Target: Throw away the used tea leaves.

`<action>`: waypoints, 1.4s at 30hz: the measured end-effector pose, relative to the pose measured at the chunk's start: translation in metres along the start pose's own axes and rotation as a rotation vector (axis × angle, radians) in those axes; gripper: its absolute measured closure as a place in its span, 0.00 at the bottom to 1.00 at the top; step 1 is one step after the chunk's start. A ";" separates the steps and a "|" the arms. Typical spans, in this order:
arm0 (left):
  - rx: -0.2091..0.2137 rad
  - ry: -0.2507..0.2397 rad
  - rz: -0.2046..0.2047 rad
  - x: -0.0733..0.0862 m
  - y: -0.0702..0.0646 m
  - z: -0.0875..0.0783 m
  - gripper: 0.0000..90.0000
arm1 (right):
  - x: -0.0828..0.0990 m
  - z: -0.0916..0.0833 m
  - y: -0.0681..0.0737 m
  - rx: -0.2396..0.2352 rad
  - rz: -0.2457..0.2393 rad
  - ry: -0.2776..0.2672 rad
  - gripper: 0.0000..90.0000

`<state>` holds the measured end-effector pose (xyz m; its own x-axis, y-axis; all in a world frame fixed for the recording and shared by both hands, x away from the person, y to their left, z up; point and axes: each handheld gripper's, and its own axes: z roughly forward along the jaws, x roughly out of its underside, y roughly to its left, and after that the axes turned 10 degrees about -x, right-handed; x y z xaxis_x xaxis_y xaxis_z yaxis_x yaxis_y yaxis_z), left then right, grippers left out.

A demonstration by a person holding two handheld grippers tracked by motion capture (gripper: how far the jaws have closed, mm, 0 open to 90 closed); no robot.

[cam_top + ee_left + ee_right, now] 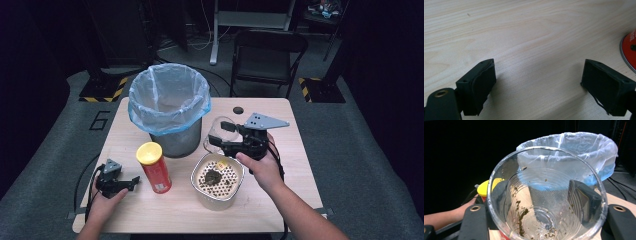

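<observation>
High view shows my right hand-held gripper point(223, 134) raised over the middle of the counter point(295, 165), its jaws pinching a clear plastic cup point(218, 131) from both sides. My right hand point(260, 167) wraps the handle, and the grey three-cornered plate sits on top. I hold the cup just beside the metal bin point(172, 127), which stands toward the far left of the counter with a pale blue bag point(167, 95) lining it and folded over its rim.

Right below the cup sits a rounded container point(217, 180) with a perforated, honeycomb-like insert, and a dark clump point(213, 176) lies on that insert. A red tube with a yellow lid point(153, 167) stands upright between the container and my left hand point(107, 202), close in front of the bin.

Right gripper view looks into the cup point(544, 195): its walls are ribbed, and dark crumbs cling to the inside and gather near the bottom. The bagged bin point(584, 152) rises behind it, and the yellow lid point(487, 186) peeks out at the left.

My left hand-held gripper point(131, 182) rests low at the near left of the counter. In the left gripper view its jaws stand spread wide over bare wood point(529, 37) with nothing between them, and the tube's red base point(630, 48) shows at the right edge.
</observation>
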<state>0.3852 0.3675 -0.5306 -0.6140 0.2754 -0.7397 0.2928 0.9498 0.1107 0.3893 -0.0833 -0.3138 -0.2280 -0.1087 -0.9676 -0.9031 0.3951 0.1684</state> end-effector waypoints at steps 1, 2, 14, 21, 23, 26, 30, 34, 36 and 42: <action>0.000 0.000 0.000 0.000 0.000 0.000 0.13 | 0.000 0.000 0.000 0.000 0.000 0.000 0.39; 0.000 0.000 0.000 0.000 0.000 0.000 0.13 | -0.004 0.001 0.000 0.006 -0.007 0.007 0.39; 0.000 0.000 0.000 0.000 0.000 0.000 0.13 | -0.088 0.026 -0.014 0.093 -0.114 -0.019 0.38; -0.001 -0.004 -0.008 0.000 0.000 0.000 0.13 | -0.120 0.066 -0.027 0.098 -0.113 0.019 0.37; -0.001 -0.003 -0.008 0.000 0.000 0.000 0.13 | -0.123 0.081 -0.029 0.101 -0.101 0.034 0.37; 0.005 0.012 -0.003 0.000 0.000 -0.001 0.13 | -0.124 0.107 -0.037 0.121 -0.101 0.069 0.36; 0.005 0.021 0.006 -0.001 0.000 -0.001 0.13 | -0.121 0.126 -0.045 0.138 -0.082 0.086 0.35; 0.004 0.018 -0.001 -0.001 0.000 -0.001 0.13 | -0.118 0.145 -0.053 0.156 -0.068 0.112 0.36; 0.005 0.020 -0.001 -0.001 0.000 -0.001 0.13 | -0.118 0.153 -0.056 0.155 -0.063 0.116 0.36; -0.005 0.011 -0.007 -0.001 -0.001 0.000 0.13 | -0.113 0.169 -0.060 0.173 -0.049 0.151 0.36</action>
<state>0.3851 0.3666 -0.5299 -0.6239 0.2700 -0.7334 0.2844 0.9525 0.1087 0.5312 0.0595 -0.2464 -0.2493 -0.2617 -0.9324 -0.8415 0.5351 0.0748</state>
